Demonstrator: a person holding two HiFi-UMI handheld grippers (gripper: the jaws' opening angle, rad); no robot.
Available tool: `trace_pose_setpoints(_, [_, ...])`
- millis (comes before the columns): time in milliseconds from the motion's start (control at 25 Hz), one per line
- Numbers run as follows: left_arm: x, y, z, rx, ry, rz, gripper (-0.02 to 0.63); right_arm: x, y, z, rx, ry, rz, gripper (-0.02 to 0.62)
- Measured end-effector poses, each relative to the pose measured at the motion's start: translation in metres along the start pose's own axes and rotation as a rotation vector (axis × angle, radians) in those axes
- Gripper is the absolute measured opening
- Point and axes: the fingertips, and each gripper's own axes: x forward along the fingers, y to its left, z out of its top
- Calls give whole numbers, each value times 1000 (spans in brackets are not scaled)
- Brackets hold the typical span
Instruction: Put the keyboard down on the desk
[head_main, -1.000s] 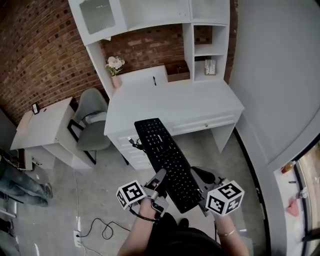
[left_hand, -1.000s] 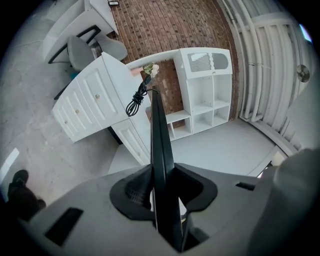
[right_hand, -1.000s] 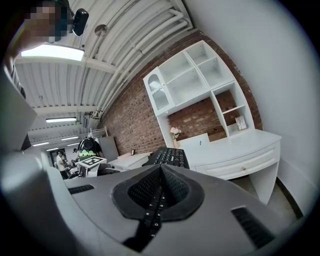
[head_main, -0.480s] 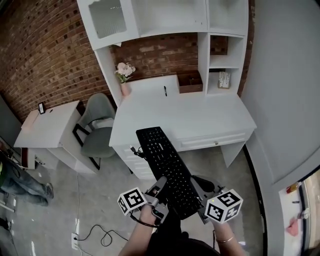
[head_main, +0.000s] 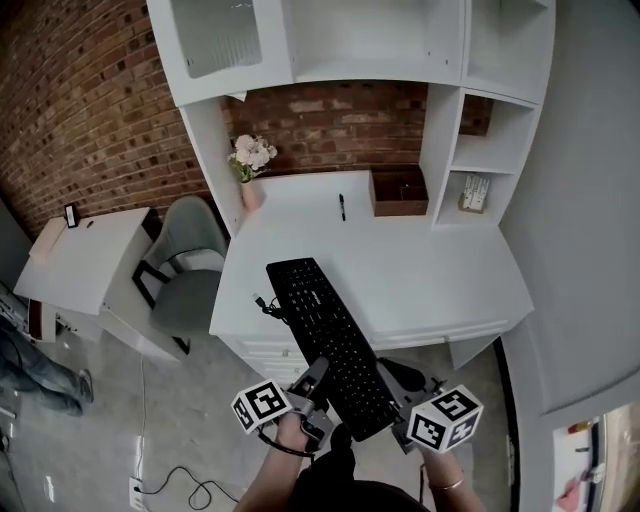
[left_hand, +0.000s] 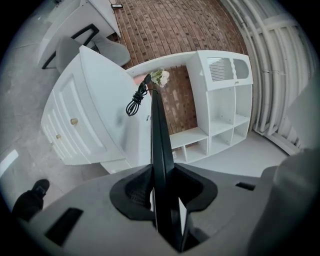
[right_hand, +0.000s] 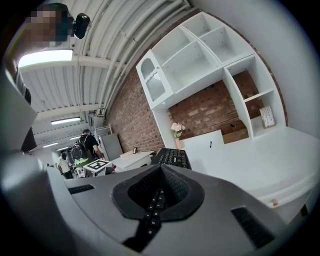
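Observation:
A black keyboard (head_main: 325, 340) hangs in the air, held by its near end between both grippers. Its far end reaches over the front left part of the white desk (head_main: 430, 270), and its coiled cable (head_main: 265, 303) dangles at the far left corner. My left gripper (head_main: 315, 385) is shut on the keyboard's left edge. In the left gripper view the keyboard (left_hand: 159, 145) runs edge-on between the jaws of the left gripper (left_hand: 162, 200), with the cable (left_hand: 136, 100) at its tip. My right gripper (head_main: 395, 395) is shut on the right edge; in the right gripper view the right gripper (right_hand: 157, 200) clamps the keys of the keyboard (right_hand: 170, 157).
On the desk's back stand a vase of flowers (head_main: 250, 160), a pen (head_main: 341, 207) and a brown box (head_main: 400, 190). A grey chair (head_main: 190, 270) and a small white table (head_main: 85, 255) stand to the left. A cable (head_main: 170, 480) lies on the floor.
The desk has come nearer and the keyboard's far end has passed from over the floor to over the desk's front edge. Both grips are unchanged.

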Motion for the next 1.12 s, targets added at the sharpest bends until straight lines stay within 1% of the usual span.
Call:
trace_pose_setpoints(240, [46, 16, 68, -3, -44, 24, 117, 74, -32, 26, 7, 18, 19, 5])
trace_pose_setpoints(480, [76, 34, 119, -10, -91, 50, 117, 135, -49, 41, -3, 53, 53, 5])
trace_pose_setpoints(600, [87, 42, 136, -14, -113, 64, 117, 158, -55, 44, -12, 73, 73, 5])
trace_pose_setpoints(760, [98, 52, 158, -45, -169, 78, 117, 186, -62, 49, -25, 98, 111, 5])
trace_pose_setpoints(920, [109, 62, 175, -78, -237, 99, 117, 211, -71, 54, -38, 125, 171, 5])
trace_pose_setpoints(1120, [127, 67, 193, -93, -335, 135, 117, 240, -89, 65, -56, 165, 275, 5])
